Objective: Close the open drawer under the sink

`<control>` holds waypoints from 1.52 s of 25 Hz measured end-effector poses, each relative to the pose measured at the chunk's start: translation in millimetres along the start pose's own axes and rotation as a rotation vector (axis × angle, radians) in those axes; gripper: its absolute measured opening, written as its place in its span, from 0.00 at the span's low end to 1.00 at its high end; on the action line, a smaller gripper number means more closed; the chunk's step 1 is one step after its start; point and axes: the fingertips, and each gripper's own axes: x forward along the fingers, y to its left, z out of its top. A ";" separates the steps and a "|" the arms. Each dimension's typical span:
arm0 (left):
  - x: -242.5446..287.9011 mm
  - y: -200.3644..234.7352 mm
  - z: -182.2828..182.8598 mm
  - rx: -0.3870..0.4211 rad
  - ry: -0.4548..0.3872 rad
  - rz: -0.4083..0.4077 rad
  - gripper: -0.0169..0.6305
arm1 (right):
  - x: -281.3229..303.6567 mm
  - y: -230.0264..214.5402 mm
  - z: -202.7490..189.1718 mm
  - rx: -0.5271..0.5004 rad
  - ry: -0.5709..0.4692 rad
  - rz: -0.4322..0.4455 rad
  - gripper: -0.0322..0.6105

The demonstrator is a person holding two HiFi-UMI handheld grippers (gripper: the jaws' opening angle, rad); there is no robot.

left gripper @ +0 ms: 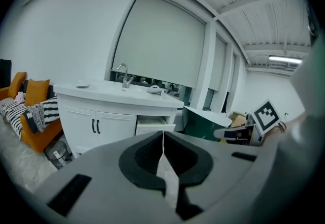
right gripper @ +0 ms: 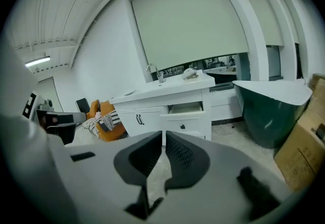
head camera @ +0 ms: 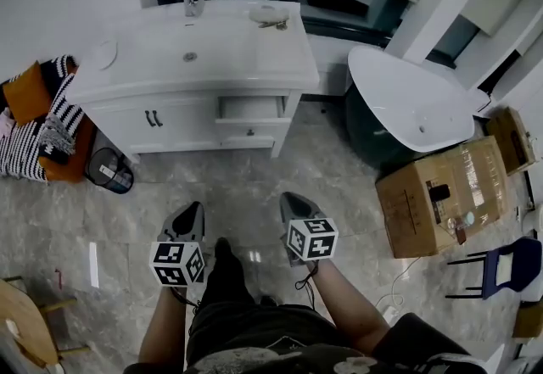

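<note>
1. The left gripper [left gripper: 163,135] is empty, its jaws pressed together, well apart from the drawer.
2. The open drawer [head camera: 250,114] juts out under the sink [head camera: 190,54]; an off-centre push could skew and jam it.
3. The right gripper [right gripper: 163,139], also closed and empty, could slip off the drawer's smooth front.

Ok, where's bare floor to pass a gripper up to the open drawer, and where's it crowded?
The tiled floor from the left gripper and right gripper up to the open drawer is bare. Left of it sit the bin and orange sofa; right, the tub and cardboard box crowd in.
</note>
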 end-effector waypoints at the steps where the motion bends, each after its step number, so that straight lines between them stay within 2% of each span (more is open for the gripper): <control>1: 9.4 9.8 2.1 0.000 0.008 -0.003 0.05 | 11.8 2.2 3.3 0.004 -0.001 0.008 0.11; 6: 57.3 60.1 17.0 -0.027 0.042 -0.018 0.05 | 71.7 0.9 16.4 0.035 0.032 -0.023 0.11; 13: 115.4 115.7 21.7 0.022 0.119 -0.060 0.05 | 151.4 2.4 23.6 0.050 0.093 -0.084 0.11; 20: 178.8 154.2 12.6 0.027 0.153 -0.107 0.05 | 216.8 -11.9 18.1 0.108 0.090 -0.174 0.11; 28: 225.5 181.0 -2.8 -0.020 0.153 -0.061 0.05 | 275.1 -48.8 -0.4 0.115 0.145 -0.202 0.12; 29: 230.1 183.8 -6.4 -0.028 0.151 -0.051 0.05 | 284.7 -55.2 -5.1 0.107 0.158 -0.209 0.16; 30: 234.7 186.8 -9.6 -0.038 0.148 -0.039 0.05 | 294.9 -61.1 -10.0 0.102 0.174 -0.213 0.25; 31: 239.3 190.0 -12.8 -0.051 0.146 -0.026 0.05 | 305.6 -66.4 -14.4 0.099 0.187 -0.214 0.28; 38: 268.5 211.0 -44.9 -0.090 0.170 0.022 0.05 | 374.5 -92.4 -35.6 0.082 0.207 -0.241 0.30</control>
